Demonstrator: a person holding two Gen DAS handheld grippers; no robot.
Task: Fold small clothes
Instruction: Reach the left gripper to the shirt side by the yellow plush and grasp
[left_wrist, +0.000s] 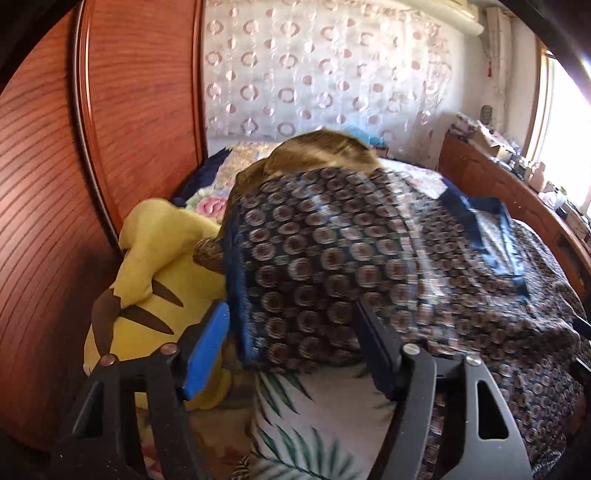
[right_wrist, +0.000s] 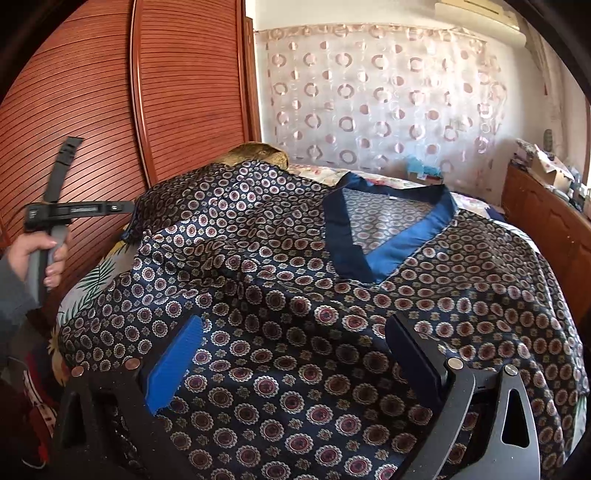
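A dark blue satin shirt (right_wrist: 295, 295) printed with round medallions lies spread on the bed, its plain blue V-neck collar (right_wrist: 388, 254) toward the far side. My right gripper (right_wrist: 295, 354) hangs over the shirt's near part, open, the cloth below its fingers. My left gripper (left_wrist: 290, 332) is at the shirt's (left_wrist: 351, 251) left sleeve. The sleeve's fringed blue hem (left_wrist: 236, 295) lies between the wide-apart fingers and is not pinched. In the right wrist view a hand (right_wrist: 33, 251) holds that left gripper at the far left, beside the sleeve end.
A yellow plush toy (left_wrist: 155, 266) lies left of the sleeve, against the slatted wooden wardrobe doors (left_wrist: 55, 184). A leaf-print bedspread (left_wrist: 306, 417) shows under the shirt. An olive-brown cloth (left_wrist: 321, 151) bulges behind it. A cluttered wooden cabinet (right_wrist: 546, 229) runs along the right.
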